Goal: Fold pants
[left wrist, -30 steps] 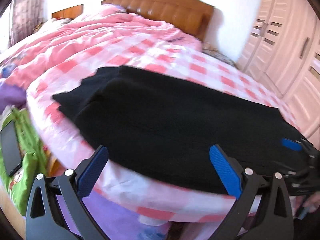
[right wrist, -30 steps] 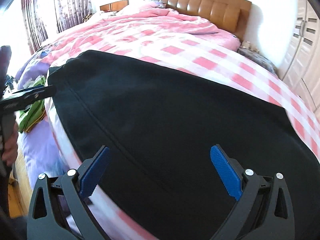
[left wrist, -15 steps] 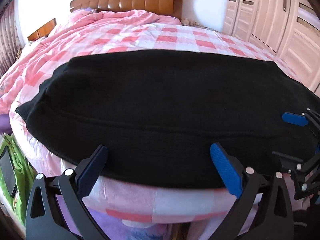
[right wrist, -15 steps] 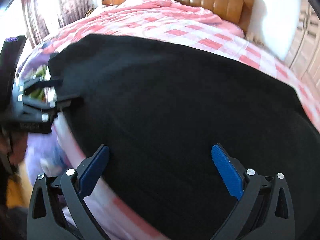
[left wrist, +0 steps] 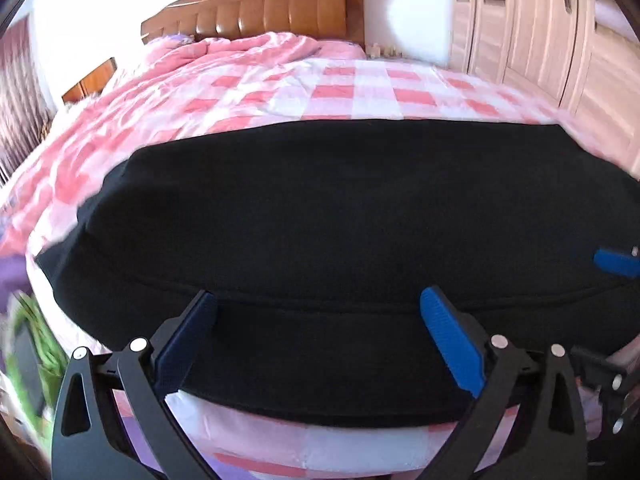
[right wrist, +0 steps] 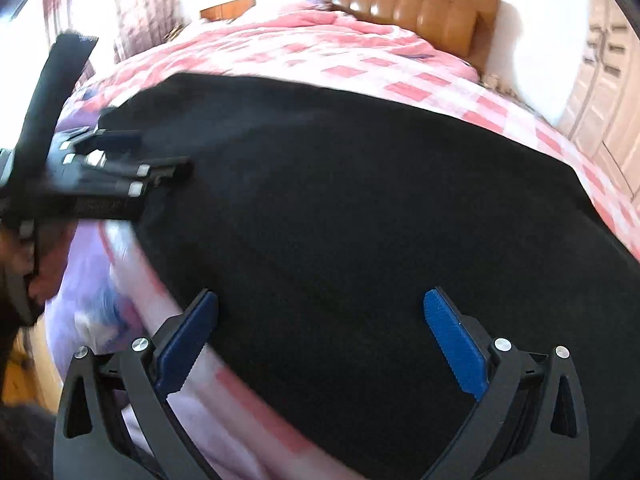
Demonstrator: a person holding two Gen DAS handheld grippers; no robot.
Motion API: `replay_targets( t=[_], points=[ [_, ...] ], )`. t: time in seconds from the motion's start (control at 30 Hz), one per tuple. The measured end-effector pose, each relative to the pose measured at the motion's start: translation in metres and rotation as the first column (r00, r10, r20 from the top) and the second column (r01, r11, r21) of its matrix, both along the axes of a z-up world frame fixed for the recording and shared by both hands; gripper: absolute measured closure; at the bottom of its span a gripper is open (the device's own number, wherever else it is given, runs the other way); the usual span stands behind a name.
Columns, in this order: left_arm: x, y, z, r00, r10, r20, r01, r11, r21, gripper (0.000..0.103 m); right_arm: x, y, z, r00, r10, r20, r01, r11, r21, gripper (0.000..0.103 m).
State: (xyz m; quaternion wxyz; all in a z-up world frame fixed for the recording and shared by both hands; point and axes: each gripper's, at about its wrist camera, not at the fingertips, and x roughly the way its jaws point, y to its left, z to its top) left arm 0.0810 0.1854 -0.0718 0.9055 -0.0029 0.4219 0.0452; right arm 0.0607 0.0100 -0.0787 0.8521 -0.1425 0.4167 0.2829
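Pants flat on the bed, both tongs spread at the near hem, no grip yet.

The black pants lie across the near edge of the pink checked bed, already a long flat band, possibly folded once lengthwise, though I cannot tell; the crosswise folds are left. The left gripper and right gripper both hang with jaws wide apart over the near edge, clamped on nothing. Against a second ago, both have closed in and now face the cloth squarely, which fills more of each view, and the left one appears nearer in the right view.
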Motion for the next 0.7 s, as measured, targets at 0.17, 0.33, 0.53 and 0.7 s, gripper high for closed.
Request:
replay_targets(
  t=[0.17,0.33,0.53,0.7],
  points=[
    [-0.007,-0.002,0.003,1.000,-0.011,-0.022,0.012,1.000,0.014,0.001,-0.025,-0.007,-0.003,0.999,0.050,0.022,-0.048,0.997,-0.061,0.004],
    [-0.011,0.012,0.020,1.000,0.008,-0.006,-0.008,0.999,0.032,0.002,-0.014,-0.039,0.027,1.000,-0.008,0.025,0.008,1.000,0.026,0.005],
    [0.023,0.062,0.035,0.995,0.100,0.007,-0.101,0.995,0.005,0.002,0.097,-0.037,0.052,0.978,-0.207,-0.030,0.209,0.975,0.079,0.004],
    [0.050,0.067,0.013,0.989,0.120,-0.090,-0.116,0.992,0.047,0.002,0.162,0.025,0.038,0.973,-0.177,-0.146,0.189,0.979,0.076,0.004]
  ],
)
